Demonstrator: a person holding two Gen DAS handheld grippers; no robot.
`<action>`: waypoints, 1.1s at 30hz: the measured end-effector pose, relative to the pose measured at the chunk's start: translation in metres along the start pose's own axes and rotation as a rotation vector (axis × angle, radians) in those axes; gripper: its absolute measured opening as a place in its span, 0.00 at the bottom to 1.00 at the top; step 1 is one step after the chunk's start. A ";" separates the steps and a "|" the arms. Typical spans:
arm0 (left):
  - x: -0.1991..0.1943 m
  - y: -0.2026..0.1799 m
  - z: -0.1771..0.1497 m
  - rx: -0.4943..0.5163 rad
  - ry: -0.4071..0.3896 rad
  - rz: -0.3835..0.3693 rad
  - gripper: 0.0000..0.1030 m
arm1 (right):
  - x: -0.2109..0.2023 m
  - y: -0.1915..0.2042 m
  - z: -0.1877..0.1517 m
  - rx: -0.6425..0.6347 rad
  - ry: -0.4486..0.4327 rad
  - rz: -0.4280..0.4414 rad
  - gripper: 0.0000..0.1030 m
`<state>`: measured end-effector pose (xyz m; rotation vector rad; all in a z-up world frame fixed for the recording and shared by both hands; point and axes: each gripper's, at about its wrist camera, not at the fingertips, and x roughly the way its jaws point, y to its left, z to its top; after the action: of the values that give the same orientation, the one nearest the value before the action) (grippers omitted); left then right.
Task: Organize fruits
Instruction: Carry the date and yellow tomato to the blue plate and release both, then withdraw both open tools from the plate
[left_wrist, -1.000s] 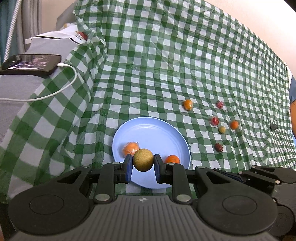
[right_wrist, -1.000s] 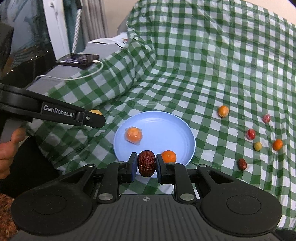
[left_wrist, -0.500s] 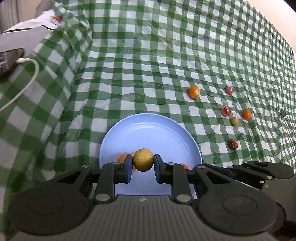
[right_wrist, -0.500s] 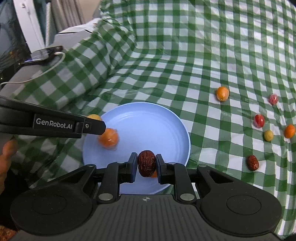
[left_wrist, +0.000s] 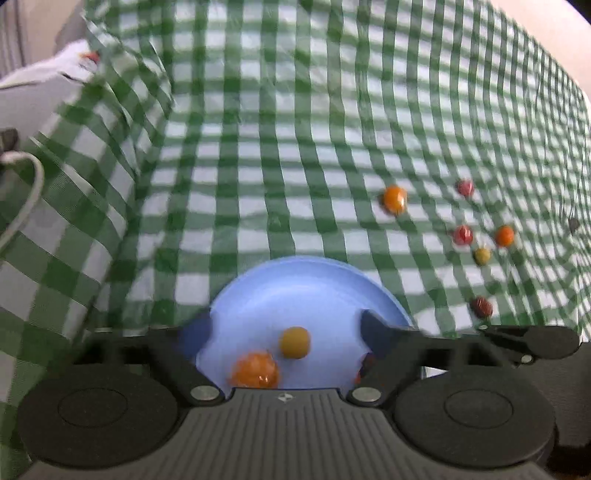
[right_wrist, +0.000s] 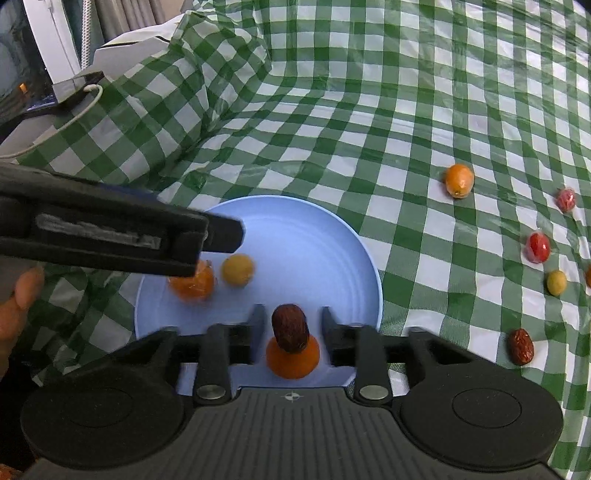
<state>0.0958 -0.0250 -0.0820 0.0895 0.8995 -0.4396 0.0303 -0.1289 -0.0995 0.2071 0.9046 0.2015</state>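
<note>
The right hand-held gripper (right_wrist: 290, 334) hangs with jaws spread, a wrinkled dark red date (right_wrist: 289, 328) loose between them above a small orange fruit (right_wrist: 293, 357) on the blue plate (right_wrist: 332, 236). The left hand-held gripper (left_wrist: 286, 330) is likewise released over the plate, a round yellow-green fruit (left_wrist: 294, 342) lying beside a wrapped orange one (left_wrist: 255, 370). Four fruits appear gathered; six, by this count, remain scattered well apart on the green-checked table (right_wrist: 369, 110), among them another date (right_wrist: 521, 346).

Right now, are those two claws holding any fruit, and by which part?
Nothing: left gripper and right gripper are open; yellow fruit and red date are released.
</note>
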 end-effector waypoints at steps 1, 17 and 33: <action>-0.007 0.000 0.000 0.006 -0.014 -0.005 0.93 | -0.004 0.001 0.000 0.002 -0.003 -0.002 0.56; -0.118 0.017 -0.062 -0.085 -0.026 0.210 0.99 | -0.119 0.039 -0.047 -0.025 -0.065 -0.014 0.95; -0.158 -0.024 -0.089 -0.050 -0.074 0.201 0.99 | -0.166 0.050 -0.070 -0.037 -0.187 -0.038 0.97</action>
<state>-0.0645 0.0286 -0.0130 0.1162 0.8191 -0.2318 -0.1290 -0.1176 -0.0032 0.1712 0.7179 0.1611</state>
